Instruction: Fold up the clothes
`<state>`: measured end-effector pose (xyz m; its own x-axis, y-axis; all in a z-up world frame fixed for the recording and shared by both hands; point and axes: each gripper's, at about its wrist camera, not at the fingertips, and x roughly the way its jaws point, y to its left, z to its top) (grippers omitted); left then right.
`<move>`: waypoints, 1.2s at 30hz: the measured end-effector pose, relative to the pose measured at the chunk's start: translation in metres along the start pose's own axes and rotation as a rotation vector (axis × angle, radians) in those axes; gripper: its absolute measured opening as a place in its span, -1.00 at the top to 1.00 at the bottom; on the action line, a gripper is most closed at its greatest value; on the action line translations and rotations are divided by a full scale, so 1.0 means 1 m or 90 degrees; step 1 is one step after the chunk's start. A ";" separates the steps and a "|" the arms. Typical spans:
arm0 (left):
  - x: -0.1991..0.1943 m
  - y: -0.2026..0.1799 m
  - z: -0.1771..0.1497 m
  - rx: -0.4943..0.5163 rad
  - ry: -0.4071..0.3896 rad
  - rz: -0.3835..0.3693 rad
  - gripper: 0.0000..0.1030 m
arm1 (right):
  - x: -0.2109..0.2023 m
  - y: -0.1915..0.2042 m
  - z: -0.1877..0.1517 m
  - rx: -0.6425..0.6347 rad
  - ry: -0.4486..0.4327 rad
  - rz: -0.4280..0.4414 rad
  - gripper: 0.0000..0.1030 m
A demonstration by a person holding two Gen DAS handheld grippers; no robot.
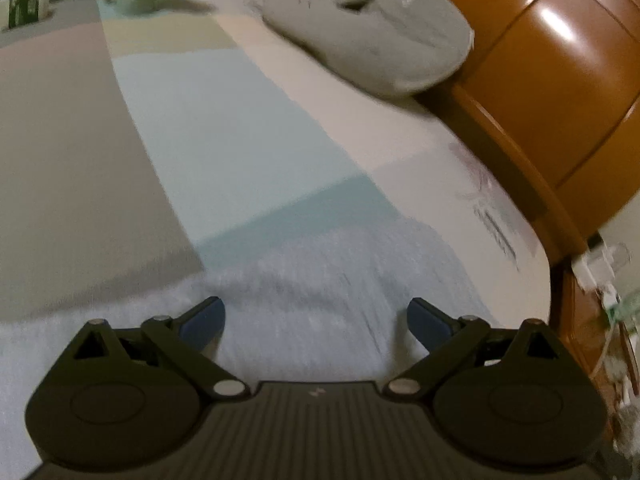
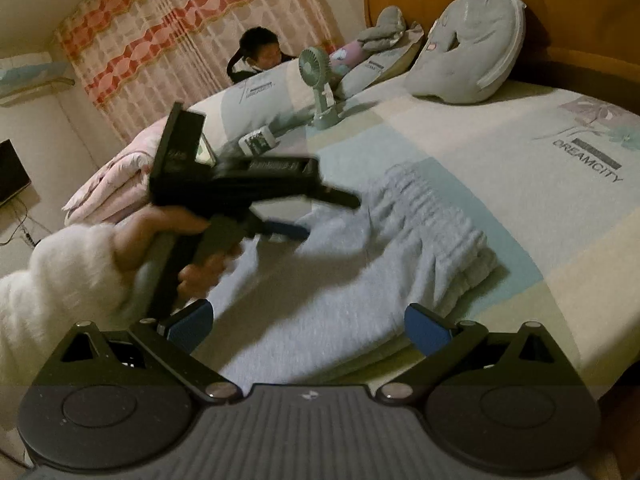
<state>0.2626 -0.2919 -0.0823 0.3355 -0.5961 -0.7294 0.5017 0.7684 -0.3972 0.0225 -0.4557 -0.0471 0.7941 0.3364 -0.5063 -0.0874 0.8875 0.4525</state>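
A pale grey-blue garment (image 2: 340, 300) lies partly folded on the patchwork bed sheet (image 2: 500, 152), its gathered elastic waistband (image 2: 432, 216) toward the headboard. In the right wrist view a hand in a fluffy white sleeve holds my left gripper (image 2: 332, 218) low over the garment's left part, with its fingers spread. The left wrist view is blurred; there the left gripper (image 1: 316, 308) stands open just above the garment (image 1: 320, 272), with nothing between its blue pads. My right gripper (image 2: 308, 316) is open over the garment's near edge and holds nothing.
A grey pillow (image 2: 468, 48) leans by the orange wooden headboard (image 1: 540, 80). A small green fan (image 2: 320, 80) and a remote-like box (image 2: 258, 142) sit on the bed's far side beside a pink quilt (image 2: 116, 184). A person (image 2: 260, 54) sits beyond the bed.
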 end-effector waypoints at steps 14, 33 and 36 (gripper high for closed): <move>-0.128 -0.004 -0.011 0.092 -0.002 0.113 -0.91 | 0.000 0.026 -0.003 -0.007 0.024 -0.009 -1.00; -0.162 0.113 -0.124 -0.008 -0.040 0.186 -0.92 | 0.068 0.099 -0.006 -0.138 0.093 -0.041 -1.00; -0.175 0.123 -0.131 -0.022 -0.070 0.171 -0.92 | 0.092 0.104 -0.017 -0.173 0.125 -0.076 -1.00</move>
<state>0.1609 -0.0632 -0.0767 0.5382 -0.3906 -0.7468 0.3561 0.9085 -0.2186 0.0765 -0.3268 -0.0594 0.6798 0.2558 -0.6873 -0.1791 0.9667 0.1827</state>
